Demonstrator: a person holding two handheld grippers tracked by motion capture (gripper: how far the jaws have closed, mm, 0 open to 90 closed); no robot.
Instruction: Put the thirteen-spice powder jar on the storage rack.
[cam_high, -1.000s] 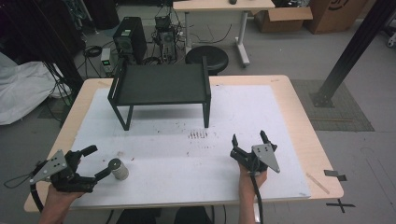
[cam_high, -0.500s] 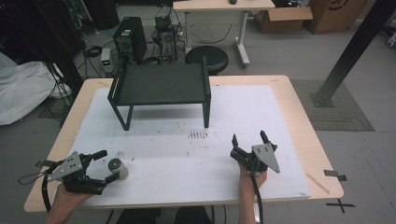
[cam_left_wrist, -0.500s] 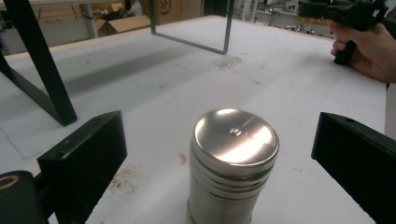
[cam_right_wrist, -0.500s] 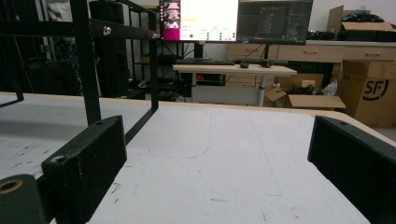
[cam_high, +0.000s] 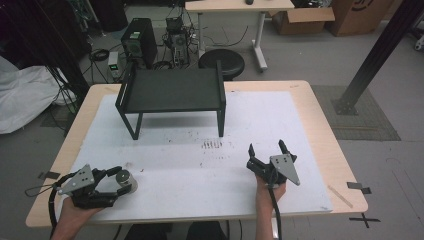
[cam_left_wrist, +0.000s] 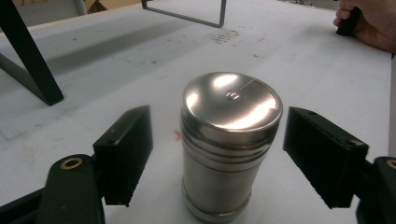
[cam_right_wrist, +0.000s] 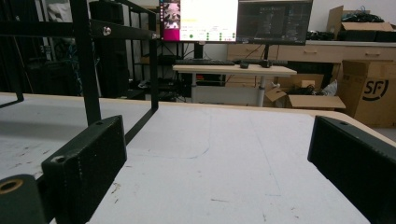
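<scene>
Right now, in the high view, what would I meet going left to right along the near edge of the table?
Left hand-held gripper → steel canister between its jaws → bare white mat → right hand-held gripper, open and holding nothing.

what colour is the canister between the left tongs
Shiny silver metal canister, with a polished lid; it shows best in the left gripper view.

Steel canister (cam_left_wrist: 229, 144) – upright, lid closed, on white mat near table's front-left corner
</scene>
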